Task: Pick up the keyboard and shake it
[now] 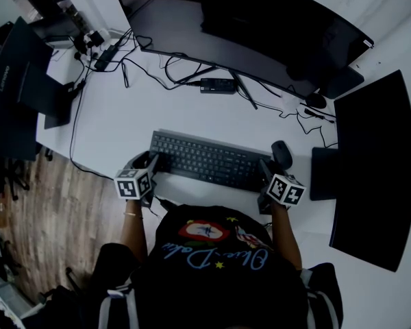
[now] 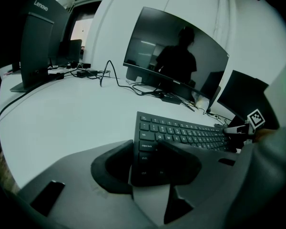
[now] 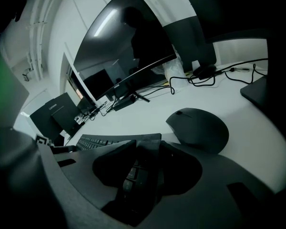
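Observation:
A black keyboard (image 1: pixel 205 160) lies level across the white desk (image 1: pixel 116 125) in front of the person. My left gripper (image 1: pixel 151 162) is at its left end. In the left gripper view the jaws (image 2: pixel 148 156) close around that end of the keyboard (image 2: pixel 181 130), one over the keys and one at the outer edge. My right gripper (image 1: pixel 266 173) is at the right end. In the right gripper view its jaws (image 3: pixel 143 161) clamp the keyboard's (image 3: pixel 109 141) right end. I cannot tell whether the keyboard rests on the desk or hangs just above it.
A black mouse (image 1: pixel 281 154) sits right beside the right gripper. A wide curved monitor (image 1: pixel 260 33) stands behind the keyboard, a second dark screen (image 1: pixel 377 163) at the right, a Lenovo monitor (image 1: pixel 14 81) at the left. Cables (image 1: pixel 157 70) trail over the back of the desk.

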Available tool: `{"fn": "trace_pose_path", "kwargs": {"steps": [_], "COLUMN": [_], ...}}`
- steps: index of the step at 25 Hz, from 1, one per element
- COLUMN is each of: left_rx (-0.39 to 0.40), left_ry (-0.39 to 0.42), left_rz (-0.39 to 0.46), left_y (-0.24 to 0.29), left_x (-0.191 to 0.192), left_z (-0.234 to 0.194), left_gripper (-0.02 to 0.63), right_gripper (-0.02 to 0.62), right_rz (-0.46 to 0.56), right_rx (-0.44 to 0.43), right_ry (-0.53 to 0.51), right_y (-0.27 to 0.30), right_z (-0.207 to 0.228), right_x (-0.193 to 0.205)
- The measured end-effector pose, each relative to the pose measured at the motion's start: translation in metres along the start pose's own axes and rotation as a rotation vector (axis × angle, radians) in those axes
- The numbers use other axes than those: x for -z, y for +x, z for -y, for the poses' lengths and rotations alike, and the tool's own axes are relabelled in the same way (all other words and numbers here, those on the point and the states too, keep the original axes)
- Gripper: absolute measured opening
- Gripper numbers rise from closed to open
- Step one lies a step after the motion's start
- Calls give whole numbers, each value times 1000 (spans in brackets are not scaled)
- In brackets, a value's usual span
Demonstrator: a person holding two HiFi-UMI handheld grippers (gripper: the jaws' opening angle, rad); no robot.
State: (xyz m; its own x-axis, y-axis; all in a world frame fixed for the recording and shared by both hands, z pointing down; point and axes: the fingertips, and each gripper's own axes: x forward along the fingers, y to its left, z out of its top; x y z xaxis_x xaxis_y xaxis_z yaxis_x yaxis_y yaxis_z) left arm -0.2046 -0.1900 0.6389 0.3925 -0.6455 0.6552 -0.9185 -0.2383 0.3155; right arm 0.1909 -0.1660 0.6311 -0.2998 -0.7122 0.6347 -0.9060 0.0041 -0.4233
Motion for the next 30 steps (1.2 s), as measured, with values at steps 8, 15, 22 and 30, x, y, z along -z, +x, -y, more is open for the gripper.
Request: {"fn": "trace_pose_path", "kwargs": {"steps": [8, 15, 22, 30], "left_rx": [10, 31, 171, 307], "left_ry": [2, 11, 120, 164], "left_rz": [20, 200, 344, 434], "left_y": [1, -18, -32, -52], "left_x": [6, -33, -76, -103], "left_z": [-9, 6, 71, 133], "left_gripper": [153, 130, 74, 9], "right_gripper": [153, 141, 51, 6], "right_rz": [25, 96, 265, 384], "right_rx": [41, 34, -49, -132], "right_ry": [-134, -272, -321, -351], "right_y": [-3, -20, -44, -73], "right_z": [3, -13, -58, -98], "right_x": [1, -19, -61, -87]}}
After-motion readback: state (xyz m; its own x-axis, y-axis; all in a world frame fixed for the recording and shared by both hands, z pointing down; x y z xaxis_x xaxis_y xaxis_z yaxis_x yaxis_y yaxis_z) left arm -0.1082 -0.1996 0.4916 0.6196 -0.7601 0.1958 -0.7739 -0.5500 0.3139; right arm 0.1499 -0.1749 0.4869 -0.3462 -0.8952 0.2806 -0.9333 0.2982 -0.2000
